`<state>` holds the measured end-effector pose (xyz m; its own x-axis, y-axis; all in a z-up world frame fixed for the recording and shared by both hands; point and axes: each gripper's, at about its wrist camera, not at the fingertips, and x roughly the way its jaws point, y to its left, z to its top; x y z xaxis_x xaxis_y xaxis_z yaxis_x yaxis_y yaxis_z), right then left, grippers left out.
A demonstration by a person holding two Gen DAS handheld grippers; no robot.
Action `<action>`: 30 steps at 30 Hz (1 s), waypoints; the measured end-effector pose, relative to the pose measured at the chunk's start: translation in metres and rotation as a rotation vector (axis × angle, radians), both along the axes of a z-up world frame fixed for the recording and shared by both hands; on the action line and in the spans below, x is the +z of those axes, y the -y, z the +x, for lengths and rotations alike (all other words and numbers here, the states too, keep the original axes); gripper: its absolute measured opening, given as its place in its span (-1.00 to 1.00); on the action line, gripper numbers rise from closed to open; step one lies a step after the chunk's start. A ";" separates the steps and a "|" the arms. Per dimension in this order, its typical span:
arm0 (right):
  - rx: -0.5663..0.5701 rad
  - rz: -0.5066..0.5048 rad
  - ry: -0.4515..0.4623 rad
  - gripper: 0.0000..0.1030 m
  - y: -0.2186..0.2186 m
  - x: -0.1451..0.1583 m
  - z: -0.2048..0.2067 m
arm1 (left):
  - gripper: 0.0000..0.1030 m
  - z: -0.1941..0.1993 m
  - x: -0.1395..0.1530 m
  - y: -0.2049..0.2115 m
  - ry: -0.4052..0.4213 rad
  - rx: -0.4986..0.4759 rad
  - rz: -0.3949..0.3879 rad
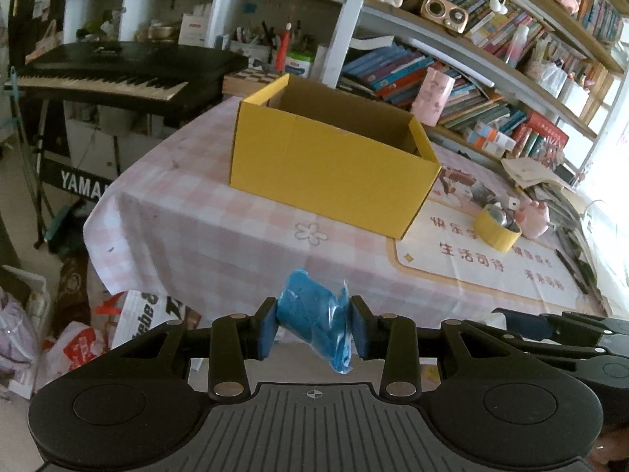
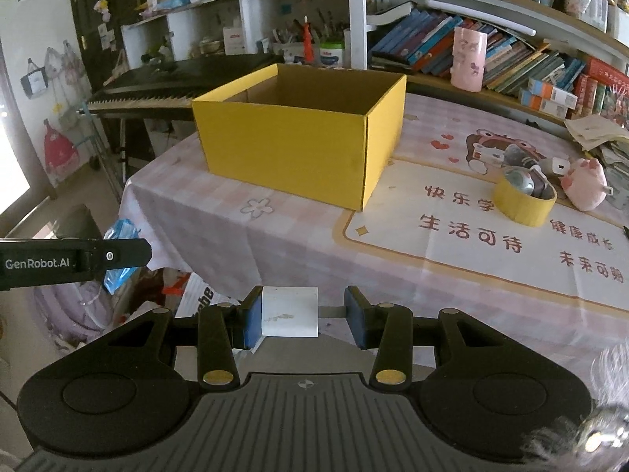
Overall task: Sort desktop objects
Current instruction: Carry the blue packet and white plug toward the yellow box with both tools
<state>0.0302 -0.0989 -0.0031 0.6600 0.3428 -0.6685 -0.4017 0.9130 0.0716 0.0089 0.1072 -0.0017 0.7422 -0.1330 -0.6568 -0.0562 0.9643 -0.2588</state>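
Two grippers loaded, both short of the yellow box [image 1: 334, 173], off the near table edge. My left gripper [image 1: 312, 326] is clamped on a blue plastic-wrapped packet [image 1: 314, 322]; pads squeeze it from both sides and its tail hangs below the fingers. My right gripper [image 2: 302, 312] holds a white plug adapter [image 2: 290, 312]: the body sits against the left pad, its metal prongs reach across to the right pad. In the right wrist view the left gripper shows side-on at the left edge, blue packet poking above and below the jaws.

Box sits open-topped on the pink checked tablecloth [image 2: 220, 228], front wall facing me; what I see of the inside is bare cardboard. Right of the box, on the printed mat [image 2: 452, 251]: yellow tape roll [image 2: 525, 200] with a round metal object inside it, and a pink plush toy [image 2: 585, 187] just beyond the roll. Left of the box, behind the table: black keyboard [image 1: 118, 74]. Behind the box: bookshelves [image 1: 491, 90] and a pink cup [image 2: 468, 59].
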 end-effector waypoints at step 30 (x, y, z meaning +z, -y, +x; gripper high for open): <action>0.058 0.018 0.028 -0.22 -0.025 0.010 0.075 | -0.29 0.069 0.015 -0.011 0.047 0.000 0.062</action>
